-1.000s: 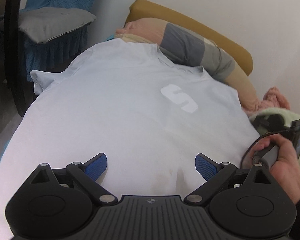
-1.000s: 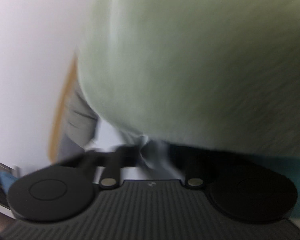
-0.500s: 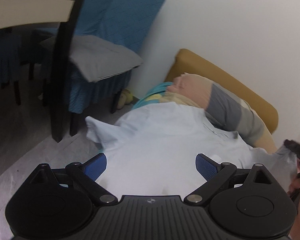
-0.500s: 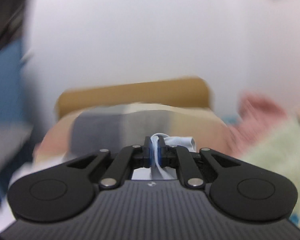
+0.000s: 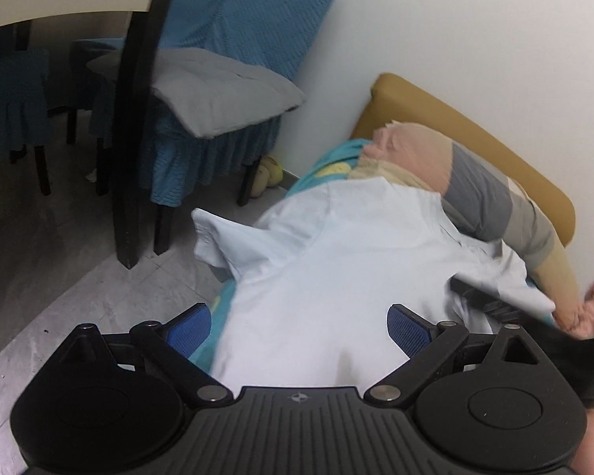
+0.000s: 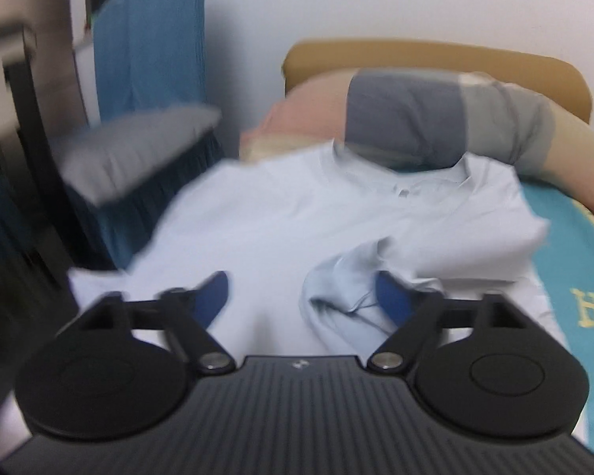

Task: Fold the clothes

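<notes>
T-shirt [image 5: 336, 277], pale blue, spread flat over teal bedsheet [image 6: 574, 277] with yellow print; collar toward striped pillow [image 5: 475, 194] at mustard headboard [image 5: 455, 118]. Left sleeve sticking out over bed edge above grey floor [image 5: 59, 277]. Right sleeve folded inward over the body, bunched and creased in right wrist view [image 6: 344, 293]. Chair with blue cover and grey cushion [image 5: 225, 91] standing beside bed near white wall; dark table leg [image 5: 134, 118] in front of it. Pink fuzzy fabric [image 5: 590, 308] at far right edge of left wrist view, touching pillow end. Left gripper [image 5: 299, 322] above lower shirt body, blue-padded fingers [image 5: 190, 322] spread wide, nothing between them. Right gripper [image 6: 301, 297] over shirt near folded sleeve, fingers apart; right pad [image 6: 392, 297] against bunched cloth, not pinching it. Right wrist view motion-blurred, finer detail unclear.
</notes>
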Motion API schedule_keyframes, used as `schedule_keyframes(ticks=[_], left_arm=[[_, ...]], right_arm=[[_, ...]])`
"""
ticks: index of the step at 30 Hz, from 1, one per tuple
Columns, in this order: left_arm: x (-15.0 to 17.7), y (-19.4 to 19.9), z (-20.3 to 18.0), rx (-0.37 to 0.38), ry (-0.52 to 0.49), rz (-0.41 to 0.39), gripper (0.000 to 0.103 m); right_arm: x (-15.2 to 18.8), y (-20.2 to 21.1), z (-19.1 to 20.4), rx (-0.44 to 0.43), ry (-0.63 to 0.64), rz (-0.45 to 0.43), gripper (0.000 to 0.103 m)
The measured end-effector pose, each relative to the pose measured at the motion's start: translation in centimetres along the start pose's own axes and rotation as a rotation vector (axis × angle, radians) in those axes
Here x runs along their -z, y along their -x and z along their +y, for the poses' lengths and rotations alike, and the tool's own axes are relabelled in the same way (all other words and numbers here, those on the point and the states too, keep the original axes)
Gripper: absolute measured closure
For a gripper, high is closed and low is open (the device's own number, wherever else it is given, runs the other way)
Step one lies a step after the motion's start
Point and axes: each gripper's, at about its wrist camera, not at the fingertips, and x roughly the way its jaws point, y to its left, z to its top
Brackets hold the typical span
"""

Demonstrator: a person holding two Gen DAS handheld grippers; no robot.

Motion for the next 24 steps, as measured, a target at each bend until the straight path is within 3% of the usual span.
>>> schedule_keyframes(ticks=[4,11,15,20,24], left_arm=[[0.9,0.4,-1.7,0.021,-0.081,-0.005,0.006],[3.5,2.8,-5.1,0.076,-0.223,-0.007,0.006],[5.2,4.6,-6.8,0.104,-0.291,0.010,0.007],[7.3,6.9,-9.1,0.222,-0.337,-0.007,0.015],[9.2,7.2,-12.1,0.272,-0.462,-0.043,0.016]], right_arm=[[-0.6,5.0,-1.4,-0.053,-0.111,-0.024,0.020],[0.7,17.3,-5.1,0.021,-0.207,-0.013,0.020],[2.6,23.5,-7.0,0.030,-0.353,-0.029,0.020],[3.6,24.9,-9.2,0.051,-0.412,-0.040,0.020],[4.2,25.3,-11.0,0.066,-0.443,-0.041,0.020]])
